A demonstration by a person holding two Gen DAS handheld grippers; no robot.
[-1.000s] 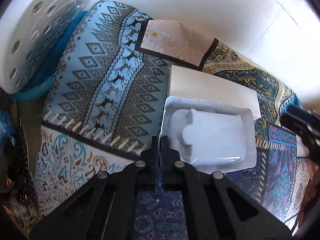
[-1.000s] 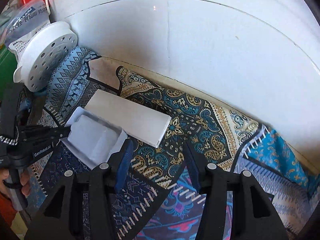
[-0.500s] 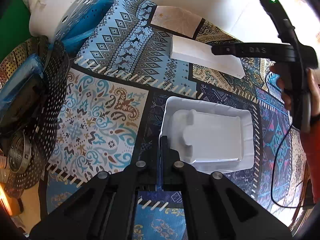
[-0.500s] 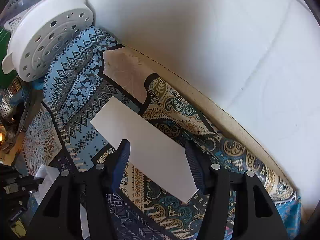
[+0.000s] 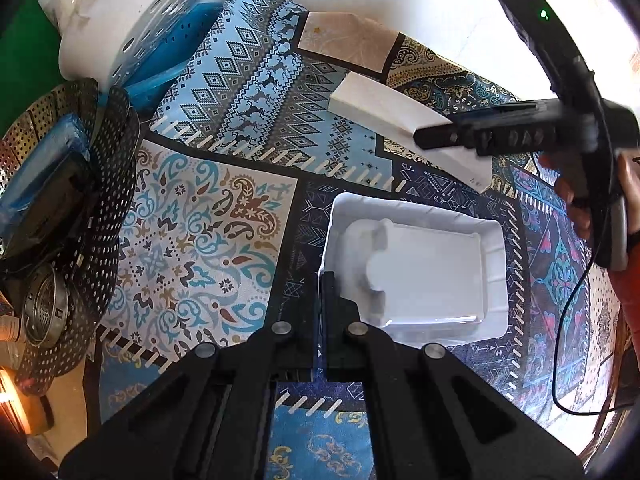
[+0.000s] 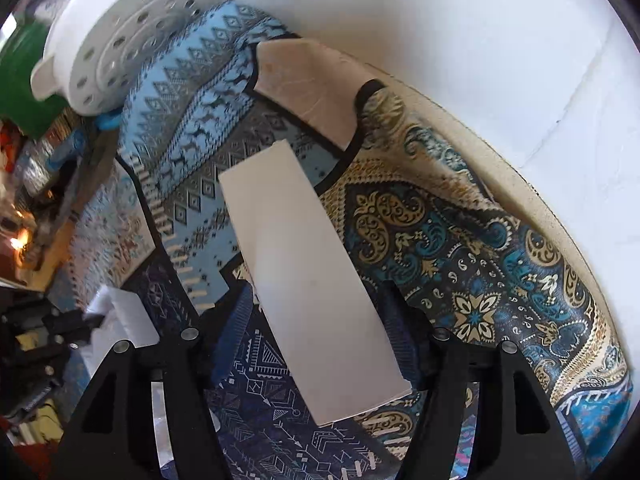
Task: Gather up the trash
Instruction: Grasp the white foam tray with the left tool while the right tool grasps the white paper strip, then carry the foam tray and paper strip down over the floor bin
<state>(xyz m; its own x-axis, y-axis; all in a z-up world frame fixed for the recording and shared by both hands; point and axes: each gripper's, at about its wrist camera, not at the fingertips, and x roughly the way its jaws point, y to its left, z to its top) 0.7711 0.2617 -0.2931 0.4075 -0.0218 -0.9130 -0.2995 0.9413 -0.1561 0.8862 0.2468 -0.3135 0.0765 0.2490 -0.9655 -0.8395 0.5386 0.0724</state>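
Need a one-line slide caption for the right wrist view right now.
Right gripper open, its fingers straddling the flat white box lying on the patterned cloth.

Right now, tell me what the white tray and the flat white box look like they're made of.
White tray: likely thin moulded plastic, glossy; it has formed recesses and shiny highlights, and the left gripper pinches its rim.
Flat white box: probably cardboard, matte; sharp edges and an even, dull face, between the right gripper's open fingers.

A home kitchen corner: patchwork cloth (image 5: 208, 216) on the desk, a steamer basket (image 5: 100, 208) and white perforated strainer (image 6: 132, 28) at left.
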